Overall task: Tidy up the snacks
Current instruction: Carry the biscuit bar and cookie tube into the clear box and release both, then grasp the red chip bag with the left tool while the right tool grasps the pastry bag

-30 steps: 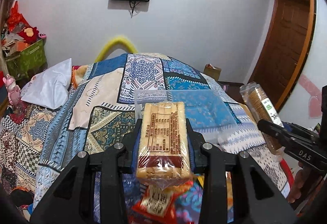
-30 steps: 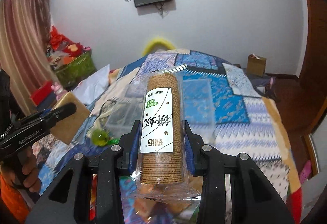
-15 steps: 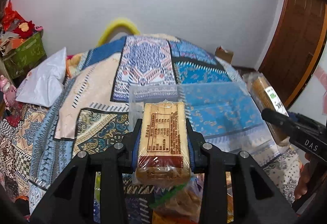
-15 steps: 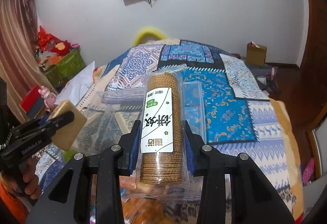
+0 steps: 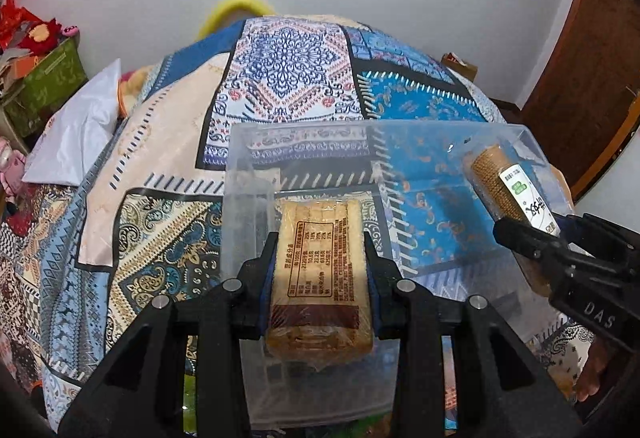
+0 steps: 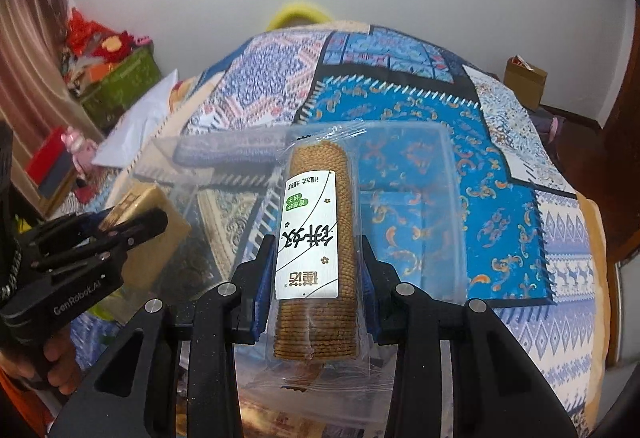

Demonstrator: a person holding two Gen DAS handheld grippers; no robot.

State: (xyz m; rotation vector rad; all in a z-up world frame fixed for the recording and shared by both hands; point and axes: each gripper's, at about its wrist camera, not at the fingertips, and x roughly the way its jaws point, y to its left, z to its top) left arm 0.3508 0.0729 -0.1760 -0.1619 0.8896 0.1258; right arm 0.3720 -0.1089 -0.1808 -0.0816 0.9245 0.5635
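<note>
Two snack packs are held over a clear plastic box that sits on the patterned bedspread of a bed. The left tool is closed on a flat pack of wafer biscuits, gripped by its two long sides, with the pack's far end over the left part of the box. The right tool is closed on a tall sleeve of round biscuits, gripped near its lower half, with the upper end reaching over the box's middle.

The step in hand is judged to be the placing of both packs into the box. For the next move, each pack would need to be lowered inside the walls and laid flat before the grip is let go; room should be left between the two packs so that neither tool is struck by the other.

In the left wrist view the right tool and its biscuit sleeve are seen at the box's right end, and the nutrition table on the wafer pack can be read. In the right wrist view the left tool and the wafer pack are seen side-on at the box's left, along with a cardboard carton on the floor. Whether the box has dividers cannot be told.
</note>
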